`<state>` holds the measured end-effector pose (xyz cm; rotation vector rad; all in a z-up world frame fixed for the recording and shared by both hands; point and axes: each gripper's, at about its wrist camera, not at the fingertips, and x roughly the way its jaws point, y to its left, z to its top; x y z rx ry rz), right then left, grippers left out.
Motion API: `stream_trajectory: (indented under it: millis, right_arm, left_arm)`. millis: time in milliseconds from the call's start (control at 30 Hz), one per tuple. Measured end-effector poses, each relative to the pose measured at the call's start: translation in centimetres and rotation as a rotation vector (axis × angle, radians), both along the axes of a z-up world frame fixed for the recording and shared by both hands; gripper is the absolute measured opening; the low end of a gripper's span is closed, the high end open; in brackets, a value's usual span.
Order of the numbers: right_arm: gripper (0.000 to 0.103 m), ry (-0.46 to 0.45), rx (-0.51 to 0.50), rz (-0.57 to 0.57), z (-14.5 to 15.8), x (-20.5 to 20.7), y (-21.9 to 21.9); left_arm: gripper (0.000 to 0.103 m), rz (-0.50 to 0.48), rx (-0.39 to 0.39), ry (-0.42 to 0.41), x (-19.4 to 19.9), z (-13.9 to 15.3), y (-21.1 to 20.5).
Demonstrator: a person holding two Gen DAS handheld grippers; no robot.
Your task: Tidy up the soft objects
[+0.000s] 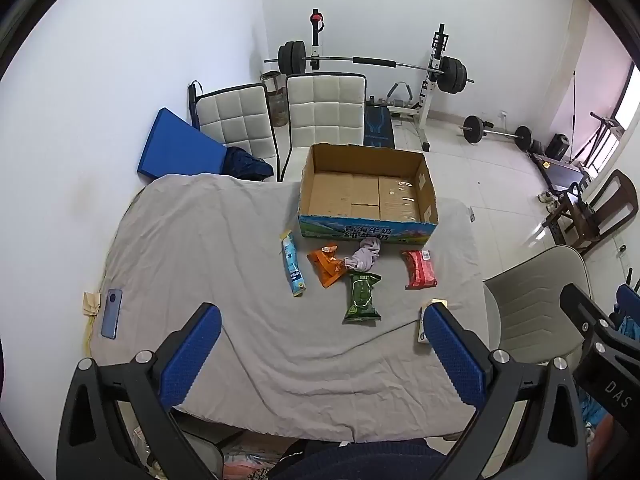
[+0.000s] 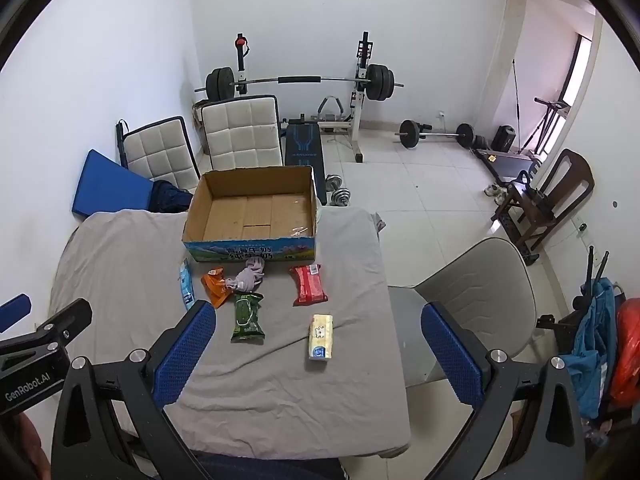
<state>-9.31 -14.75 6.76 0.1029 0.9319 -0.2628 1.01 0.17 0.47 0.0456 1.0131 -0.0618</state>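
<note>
Left wrist view is showing the left gripper [image 1: 320, 344] hovering wide open over the near part of the grey-clothed surface [image 1: 200, 240], holding nothing; right wrist view is showing the right gripper [image 2: 318, 340] likewise spread wide and empty. The soft objects are all lying loose on the cloth in front of the cardboard box [image 1: 366, 194], which is sitting empty at the far edge: a light blue pack [image 1: 293, 266], an orange pack [image 1: 326, 266], a crumpled pale sock [image 1: 365, 255] partly touching the box front and overlapping the orange pack, a green pack [image 1: 361, 298], a red pack [image 1: 419, 269], and a yellow tissue pack [image 2: 320, 336] nearest the right gripper. Nothing is looking packed yet, so the task is probably just starting. The sensible first pick is the yellow tissue pack for the right gripper and the green or blue pack for the left. Doing it well is likely meaning coming down with the fingers straddling a pack's narrow width, closing gently so the soft wrap is not squashing out, avoiding pinching the wrinkled cloth, and lifting clear of the box wall before releasing inside.
</note>
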Motion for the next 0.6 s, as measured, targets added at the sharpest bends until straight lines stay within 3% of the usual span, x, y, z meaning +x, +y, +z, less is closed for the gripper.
stream_trajectory:
  millis: [600]
  right_arm:
    - [0.103,-0.009,0.002,-0.001,0.52,-0.23,0.02]
  left_arm:
    - [0.103,-0.006,-0.004,-0.009,-0.17,0.29,-0.15]
